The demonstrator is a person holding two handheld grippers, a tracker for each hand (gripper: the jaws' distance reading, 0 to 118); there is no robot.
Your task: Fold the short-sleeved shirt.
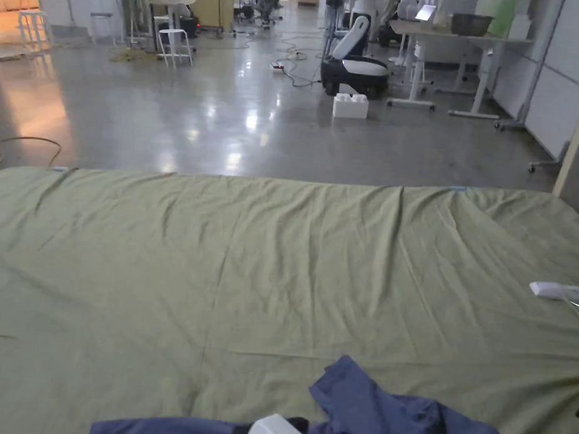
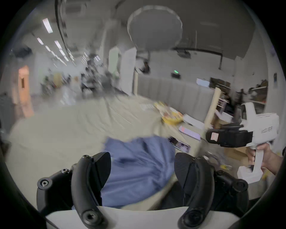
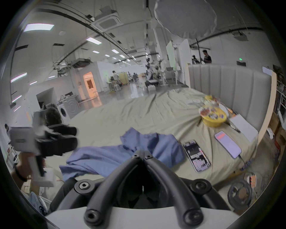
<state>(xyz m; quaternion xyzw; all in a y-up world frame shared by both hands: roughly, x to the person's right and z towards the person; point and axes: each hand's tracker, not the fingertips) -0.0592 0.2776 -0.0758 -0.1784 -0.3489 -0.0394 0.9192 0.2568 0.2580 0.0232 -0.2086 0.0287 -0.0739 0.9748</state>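
Lying crumpled at the bed's (image 1: 153, 266) near edge, the blue shirt (image 3: 123, 155) awaits spreading, so the left gripper (image 2: 142, 168) hovers over it with jaws apart while the right gripper (image 3: 141, 155), jaws closed and empty, waits beside it.

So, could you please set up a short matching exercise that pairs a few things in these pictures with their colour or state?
Things:
1. shirt
2. bed sheet
3. left tongs
4. right tongs

Colour or state:
A. shut
B. crumpled, blue
C. open
D. green, spread out

Pairs: 1-B, 2-D, 3-C, 4-A
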